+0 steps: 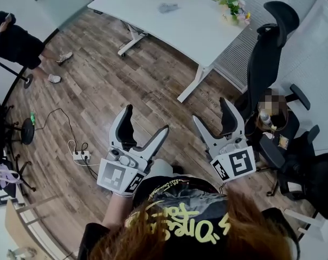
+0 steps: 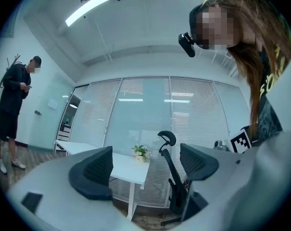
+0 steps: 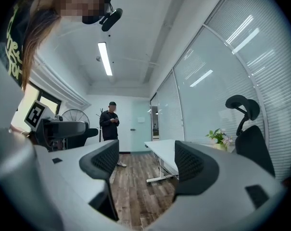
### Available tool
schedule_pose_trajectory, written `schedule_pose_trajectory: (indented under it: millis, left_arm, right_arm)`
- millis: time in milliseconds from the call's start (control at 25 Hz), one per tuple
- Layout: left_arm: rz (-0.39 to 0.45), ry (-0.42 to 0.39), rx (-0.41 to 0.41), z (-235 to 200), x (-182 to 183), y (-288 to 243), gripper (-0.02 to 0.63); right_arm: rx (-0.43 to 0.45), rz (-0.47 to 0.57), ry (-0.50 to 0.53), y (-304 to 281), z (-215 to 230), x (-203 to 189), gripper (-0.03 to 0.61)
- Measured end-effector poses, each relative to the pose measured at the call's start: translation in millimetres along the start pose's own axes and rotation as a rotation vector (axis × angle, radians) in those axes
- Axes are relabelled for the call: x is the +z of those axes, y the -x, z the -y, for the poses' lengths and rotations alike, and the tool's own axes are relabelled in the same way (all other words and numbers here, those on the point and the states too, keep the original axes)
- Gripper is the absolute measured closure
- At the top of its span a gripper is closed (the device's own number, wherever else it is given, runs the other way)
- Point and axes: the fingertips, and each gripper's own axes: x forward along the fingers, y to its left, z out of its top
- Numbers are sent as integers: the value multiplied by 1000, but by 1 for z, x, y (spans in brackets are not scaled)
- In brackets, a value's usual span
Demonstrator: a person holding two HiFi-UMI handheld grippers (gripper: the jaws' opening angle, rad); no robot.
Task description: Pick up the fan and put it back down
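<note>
A round standing fan (image 3: 76,118) shows far back at the left of the right gripper view, by a wall and a coat stand, well away from both grippers. My left gripper (image 1: 146,119) is held up over the wooden floor with its jaws wide apart and nothing between them. My right gripper (image 1: 211,110) hangs beside it, also open and empty. In the left gripper view the left gripper (image 2: 145,170) points toward the white table (image 2: 131,171). The right gripper (image 3: 147,165) looks along the floor toward the far door.
A white table (image 1: 174,20) with a flower pot (image 1: 234,10) stands ahead, a black office chair (image 1: 267,53) to its right, and more chairs (image 1: 310,172) at the far right. A power strip (image 1: 79,156) with cables lies on the floor at left. A person (image 3: 110,121) stands near the door.
</note>
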Motion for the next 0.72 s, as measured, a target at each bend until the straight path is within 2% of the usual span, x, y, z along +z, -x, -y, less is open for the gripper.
schedule_pose_trajectory:
  millis: [200, 480, 720]
  left_arm:
    - [-36, 6, 10, -4, -8, 9, 179]
    - [-21, 19, -3, -19, -12, -6, 179]
    - [2, 14, -5, -62, -15, -34, 181]
  right_arm:
    - [2, -11, -20, -3, -4, -8, 236]
    - [15, -32, -6, -25, -2, -17, 236]
    - [5, -20, -2, -70, 10, -23, 236]
